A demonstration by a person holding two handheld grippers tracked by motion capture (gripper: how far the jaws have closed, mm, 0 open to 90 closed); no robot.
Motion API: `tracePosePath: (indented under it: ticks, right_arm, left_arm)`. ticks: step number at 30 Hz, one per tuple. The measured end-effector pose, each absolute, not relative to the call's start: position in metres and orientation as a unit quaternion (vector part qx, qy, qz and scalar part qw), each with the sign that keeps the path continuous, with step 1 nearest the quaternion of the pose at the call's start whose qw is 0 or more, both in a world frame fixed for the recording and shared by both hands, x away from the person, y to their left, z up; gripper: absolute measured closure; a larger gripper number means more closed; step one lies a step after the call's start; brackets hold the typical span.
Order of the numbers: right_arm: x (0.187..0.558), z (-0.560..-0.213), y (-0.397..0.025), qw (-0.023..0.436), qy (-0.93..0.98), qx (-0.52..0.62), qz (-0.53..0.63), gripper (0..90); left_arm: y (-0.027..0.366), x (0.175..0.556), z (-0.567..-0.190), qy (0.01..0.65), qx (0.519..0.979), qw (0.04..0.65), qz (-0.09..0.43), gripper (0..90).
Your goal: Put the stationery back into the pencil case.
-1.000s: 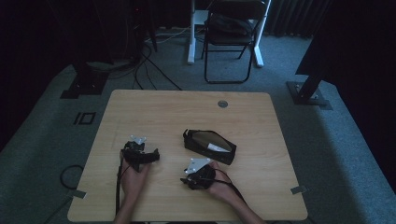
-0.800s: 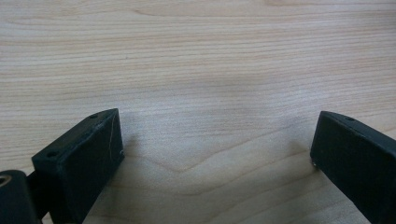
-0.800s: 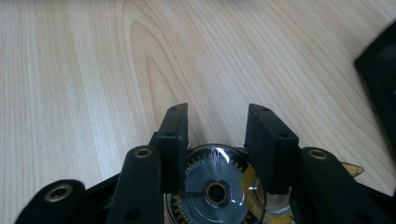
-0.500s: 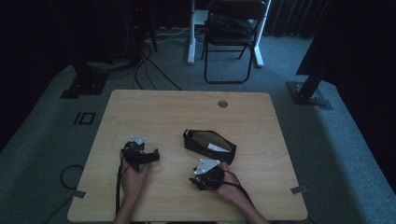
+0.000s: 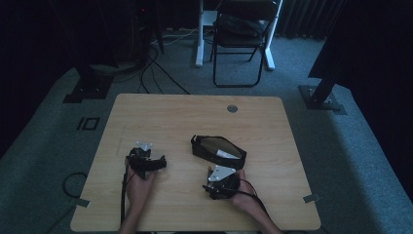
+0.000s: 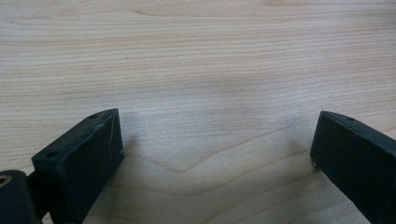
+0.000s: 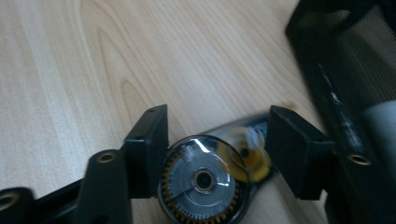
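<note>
Right gripper (image 7: 215,140) poised around a small clear-cased item with a gold toothed wheel (image 7: 203,184), beside the black mesh pouch (image 5: 217,151).

Its jaws stand spread on either side of the item, not yet closed on it; lifting it and placing it, probably in the pouch, looks left to do. Left gripper (image 6: 217,144) idles open over the bare wooden table (image 6: 196,56).

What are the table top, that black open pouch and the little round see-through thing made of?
The pale table top looks like matt wood or wood-look laminate: grain lines run across it. The black open pouch seems woven mesh fabric, with a fine net texture. The small round clear case between the right hand-held gripper's jaws looks like glossy plastic, with glints and toothed wheels showing through.
</note>
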State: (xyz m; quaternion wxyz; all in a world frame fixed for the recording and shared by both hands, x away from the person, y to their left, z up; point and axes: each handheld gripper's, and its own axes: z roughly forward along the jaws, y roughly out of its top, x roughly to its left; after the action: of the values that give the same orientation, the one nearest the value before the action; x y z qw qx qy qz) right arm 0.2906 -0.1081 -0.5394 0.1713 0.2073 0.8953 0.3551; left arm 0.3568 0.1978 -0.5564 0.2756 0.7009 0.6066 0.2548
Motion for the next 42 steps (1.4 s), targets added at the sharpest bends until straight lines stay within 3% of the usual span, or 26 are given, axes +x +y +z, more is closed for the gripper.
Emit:
tracePosePath:
  ticks: [5,20,24,42]
  right_arm:
    - [0.293,-0.540,-0.117,0.172,0.891,0.230,0.353,33.0]
    - [0.293,-0.546,-0.132,0.140,0.890,0.250,0.355,35.5]
    - [0.296,-0.547,-0.131,0.129,0.894,0.247,0.351,30.4]
    - [0.295,-0.548,-0.127,0.119,0.896,0.241,0.353,32.4]
  left_arm:
    - [0.198,0.357,-0.556,0.607,0.700,0.276,0.255,2.7]
    - [0.198,0.357,-0.556,0.607,0.700,0.276,0.255,2.8]
    - [0.198,0.357,-0.556,0.607,0.700,0.276,0.255,2.7]
    - [0.198,0.357,-0.556,0.607,0.700,0.276,0.255,2.7]
